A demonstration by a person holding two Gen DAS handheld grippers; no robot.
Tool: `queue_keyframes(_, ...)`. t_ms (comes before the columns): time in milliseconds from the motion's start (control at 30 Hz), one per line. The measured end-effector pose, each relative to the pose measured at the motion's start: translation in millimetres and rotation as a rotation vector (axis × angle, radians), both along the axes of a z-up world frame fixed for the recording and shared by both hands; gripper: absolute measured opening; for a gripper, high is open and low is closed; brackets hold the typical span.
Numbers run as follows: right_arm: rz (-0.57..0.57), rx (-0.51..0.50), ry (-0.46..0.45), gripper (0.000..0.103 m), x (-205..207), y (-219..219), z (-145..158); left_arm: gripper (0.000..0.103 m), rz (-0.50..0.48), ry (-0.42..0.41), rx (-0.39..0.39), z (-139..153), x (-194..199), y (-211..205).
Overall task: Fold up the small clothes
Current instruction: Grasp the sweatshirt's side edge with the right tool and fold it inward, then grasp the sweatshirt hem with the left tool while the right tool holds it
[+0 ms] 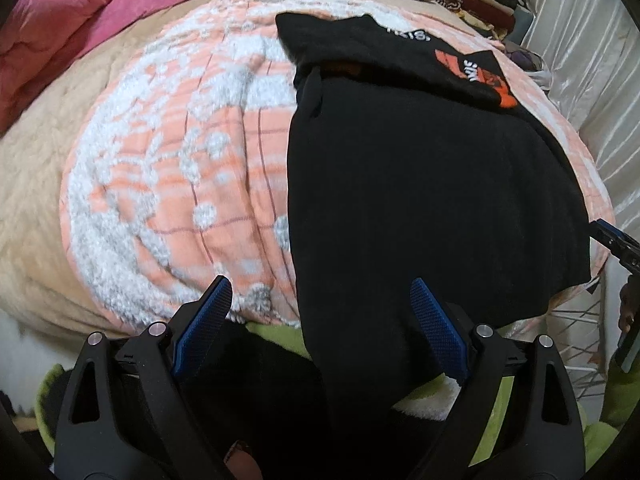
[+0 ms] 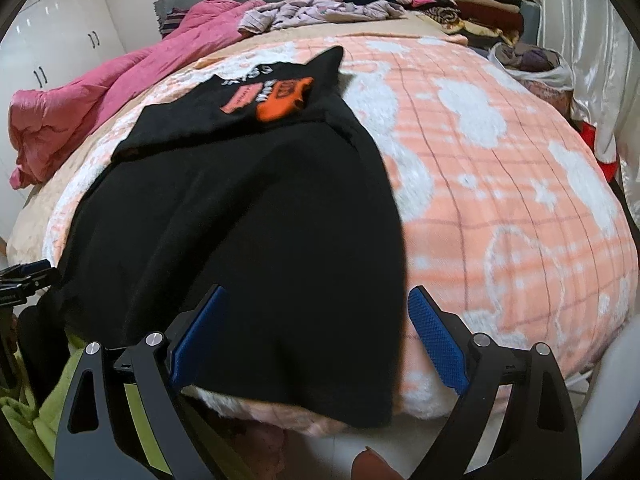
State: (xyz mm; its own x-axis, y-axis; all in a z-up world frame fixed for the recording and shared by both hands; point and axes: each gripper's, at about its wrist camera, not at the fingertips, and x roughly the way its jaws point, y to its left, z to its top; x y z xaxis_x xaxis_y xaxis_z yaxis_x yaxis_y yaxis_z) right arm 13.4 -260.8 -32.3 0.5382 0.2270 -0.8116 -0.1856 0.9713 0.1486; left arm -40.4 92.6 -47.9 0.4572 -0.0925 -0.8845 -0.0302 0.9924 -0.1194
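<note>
A black T-shirt (image 1: 420,168) with an orange and white print lies spread on the peach and white blanket (image 1: 180,160). Its top part is folded over, print up. Its hem hangs over the near bed edge. My left gripper (image 1: 320,292) is open, its fingers on either side of the hem's left corner. My right gripper (image 2: 316,300) is open over the hem's right corner of the same shirt (image 2: 248,208). The right gripper also shows at the far right of the left wrist view (image 1: 618,244), and the left gripper at the left edge of the right wrist view (image 2: 24,276).
A pink quilt (image 2: 92,100) lies bunched at the far left. Loose pale clothes (image 2: 312,10) and a stack of folded clothes (image 2: 460,4) sit at the head of the bed. A bag (image 2: 532,62) and white curtain (image 2: 592,40) stand right. Green fabric (image 1: 480,412) lies below the bed edge.
</note>
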Motion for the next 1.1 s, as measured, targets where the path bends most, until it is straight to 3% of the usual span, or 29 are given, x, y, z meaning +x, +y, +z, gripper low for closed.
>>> queue_keyframes(233,-0.015,0.006,0.042,0.09,-9,-18,-13,0.082,0.0,0.021,-0.018,-5,0,-1)
queue_keyframes(367,0.009,0.035,0.067,0.07,-16,-24,-18,0.075,0.014,0.036,-0.03,-9,-1,1)
queue_keyframes(500,0.017,0.04,0.098,0.061,-19,-26,-27,0.068,0.016,0.048,-0.045,-12,-3,1)
queue_keyframes(600,0.014,0.063,0.13,0.035,-18,-28,-35,0.068,0.018,0.055,-0.041,-13,-4,1)
queue_keyframes(633,0.01,0.058,0.134,0.02,-18,-28,-37,0.068,0.017,0.054,-0.04,-13,-4,0)
queue_keyframes(700,0.01,0.084,0.131,0.013,-20,-32,-37,0.068,0.016,0.053,-0.037,-13,-4,0)
queue_keyframes(900,0.0,0.015,0.089,0.007,-31,-49,-24,0.068,0.024,0.064,-0.045,-14,-3,1)
queue_keyframes(1000,-0.013,0.036,0.088,0.007,-30,-59,-26,0.068,0.021,0.071,-0.052,-17,-2,1)
queue_keyframes(1067,-0.013,0.041,0.104,0.008,-28,-55,-34,0.062,0.01,0.081,-0.058,-20,-2,-2)
queue_keyframes(1100,-0.013,0.042,0.107,0.01,-28,-53,-36,0.053,0.004,0.085,-0.061,-21,-2,-4)
